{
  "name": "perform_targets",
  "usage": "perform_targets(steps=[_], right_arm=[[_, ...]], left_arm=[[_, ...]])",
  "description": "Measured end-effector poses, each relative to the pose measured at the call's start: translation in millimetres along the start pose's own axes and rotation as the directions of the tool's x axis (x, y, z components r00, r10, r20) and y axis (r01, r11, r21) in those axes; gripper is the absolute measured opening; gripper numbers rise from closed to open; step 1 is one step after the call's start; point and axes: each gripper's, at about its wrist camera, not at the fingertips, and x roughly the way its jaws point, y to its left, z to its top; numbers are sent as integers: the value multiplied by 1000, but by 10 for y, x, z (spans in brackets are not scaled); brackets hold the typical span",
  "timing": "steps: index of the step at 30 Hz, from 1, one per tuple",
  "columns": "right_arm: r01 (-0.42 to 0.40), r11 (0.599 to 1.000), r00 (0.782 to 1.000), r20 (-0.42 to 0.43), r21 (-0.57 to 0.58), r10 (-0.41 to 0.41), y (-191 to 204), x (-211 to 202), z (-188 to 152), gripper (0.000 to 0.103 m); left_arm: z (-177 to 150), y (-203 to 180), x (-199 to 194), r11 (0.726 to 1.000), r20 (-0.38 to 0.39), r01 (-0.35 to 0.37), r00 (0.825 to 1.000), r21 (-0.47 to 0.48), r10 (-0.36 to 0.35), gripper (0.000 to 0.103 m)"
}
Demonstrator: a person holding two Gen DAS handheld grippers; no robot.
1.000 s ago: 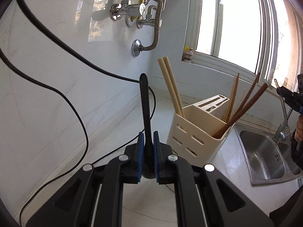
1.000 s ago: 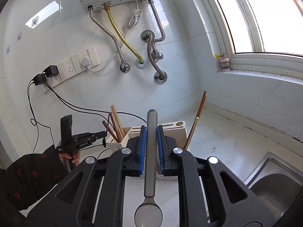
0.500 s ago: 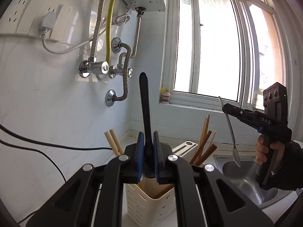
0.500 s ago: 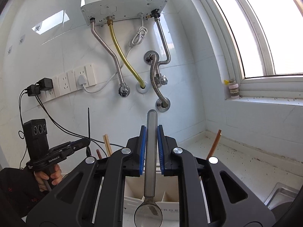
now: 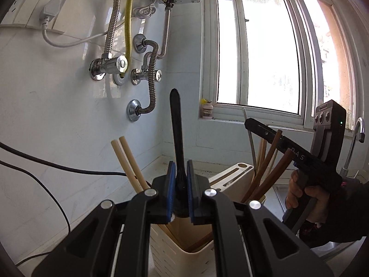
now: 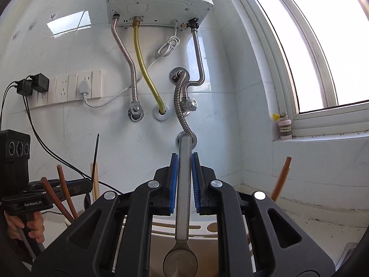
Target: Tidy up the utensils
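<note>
My left gripper is shut on a black utensil, handle end pointing up, directly above the cream utensil holder. The holder carries pale chopsticks and brown chopsticks. My right gripper is shut on a steel spoon, bowl end toward the camera, over the holder's rim. The right gripper also shows in the left wrist view, and the left one shows in the right wrist view.
A water heater with metal hoses hangs on the tiled wall. Black cables trail down the wall to the counter. A sink with a tap lies at the right below the window. A small jar stands on the sill.
Both grippers have moved closer over the holder, which now sits lower in both views. The right gripper has come nearer to the left one. Both stay shut on their utensils.
</note>
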Motion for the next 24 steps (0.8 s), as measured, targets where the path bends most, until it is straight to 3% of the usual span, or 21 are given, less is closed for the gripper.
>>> perform_targets(steps=[8,18,20,22,24], right_arm=[[10,997,1000,25,-76,-8,96,23,-185,11],[9,999,999,-33,-32,-10,-23,24,-252,14],[9,1000,999,-37,-25,-10,-21,-6,-228,14],[4,1000,999,-39,-24,-5,-7,-47,-187,17],[-5,1000,999,-37,-18,5,8,-99,-136,23]], left_arm=[[-57,108,46,1000,-6,2,1000,6,-2,9],[-113,70,8,1000,-48,-6,999,12,7,10],[-110,61,0,1000,-55,-6,998,8,7,16],[-107,39,-21,1000,-51,-25,998,18,26,38],[-101,27,-48,1000,-48,-26,998,15,27,39]])
